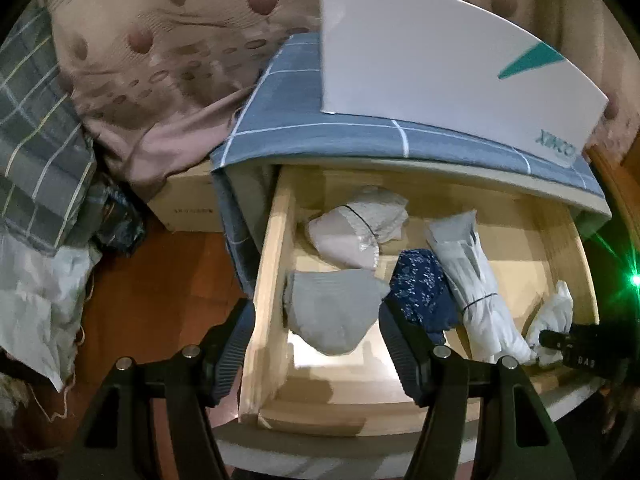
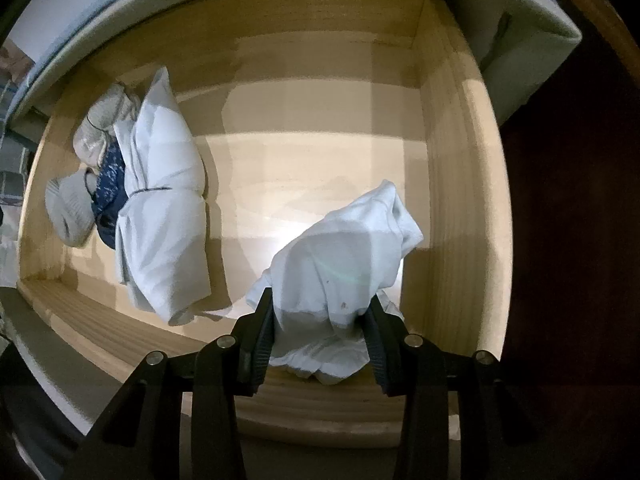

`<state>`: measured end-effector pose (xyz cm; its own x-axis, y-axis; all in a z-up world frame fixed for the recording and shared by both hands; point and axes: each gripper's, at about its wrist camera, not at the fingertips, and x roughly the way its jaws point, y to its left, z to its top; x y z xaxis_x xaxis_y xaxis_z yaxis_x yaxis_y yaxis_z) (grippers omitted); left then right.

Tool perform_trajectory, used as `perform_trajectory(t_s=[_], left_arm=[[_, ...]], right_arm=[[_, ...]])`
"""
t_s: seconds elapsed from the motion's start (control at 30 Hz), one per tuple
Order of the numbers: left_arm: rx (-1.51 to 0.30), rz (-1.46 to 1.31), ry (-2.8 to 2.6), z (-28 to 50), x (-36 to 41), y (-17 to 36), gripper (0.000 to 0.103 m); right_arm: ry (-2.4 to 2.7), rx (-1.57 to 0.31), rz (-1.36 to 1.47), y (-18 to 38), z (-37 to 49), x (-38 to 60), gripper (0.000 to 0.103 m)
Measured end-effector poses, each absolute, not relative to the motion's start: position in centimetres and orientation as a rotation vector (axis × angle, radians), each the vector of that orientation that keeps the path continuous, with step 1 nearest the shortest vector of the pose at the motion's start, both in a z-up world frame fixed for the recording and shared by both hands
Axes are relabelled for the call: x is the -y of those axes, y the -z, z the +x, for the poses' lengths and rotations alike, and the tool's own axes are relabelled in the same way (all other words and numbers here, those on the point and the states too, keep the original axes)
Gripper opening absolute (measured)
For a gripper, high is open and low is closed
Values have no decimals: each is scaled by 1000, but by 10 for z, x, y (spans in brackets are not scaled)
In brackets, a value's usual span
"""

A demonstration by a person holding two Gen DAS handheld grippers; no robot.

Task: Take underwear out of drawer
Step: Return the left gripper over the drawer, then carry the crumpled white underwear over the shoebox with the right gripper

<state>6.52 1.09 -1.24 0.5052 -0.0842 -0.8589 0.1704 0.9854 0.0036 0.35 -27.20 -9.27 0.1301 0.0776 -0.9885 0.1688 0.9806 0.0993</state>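
Observation:
The wooden drawer (image 1: 276, 248) is pulled open and holds several folded garments. In the left wrist view my left gripper (image 1: 316, 320) is open above its left front corner, over grey underwear (image 1: 332, 312). Beside that lie a dark blue patterned piece (image 1: 424, 288), a pale bundle (image 1: 360, 228) and a white roll tied with a band (image 1: 476, 280). In the right wrist view my right gripper (image 2: 320, 320) has its fingers on both sides of a crumpled white garment (image 2: 340, 256) at the drawer's front right. The drawer wall (image 2: 452, 184) is close on the right.
A white box (image 1: 440, 64) sits on the blue checked cloth (image 1: 304, 124) covering the cabinet top. Bedding and a checked blanket (image 1: 36, 140) pile up at the left above the red-brown floor (image 1: 160, 292). A cardboard box (image 1: 184, 204) stands beside the cabinet.

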Motion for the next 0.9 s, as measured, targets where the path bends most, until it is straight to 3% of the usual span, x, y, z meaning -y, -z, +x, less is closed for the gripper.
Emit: perform_trajectory(t_s=[0.6,0.9], left_arm=[[-995,28,70,66,-26,10,66],[-989,37,67,65,-25,9,66]], right_arm=[[74,-1234,194,33,-1,274,38],[57,-1102,158,-44,7,274,38]])
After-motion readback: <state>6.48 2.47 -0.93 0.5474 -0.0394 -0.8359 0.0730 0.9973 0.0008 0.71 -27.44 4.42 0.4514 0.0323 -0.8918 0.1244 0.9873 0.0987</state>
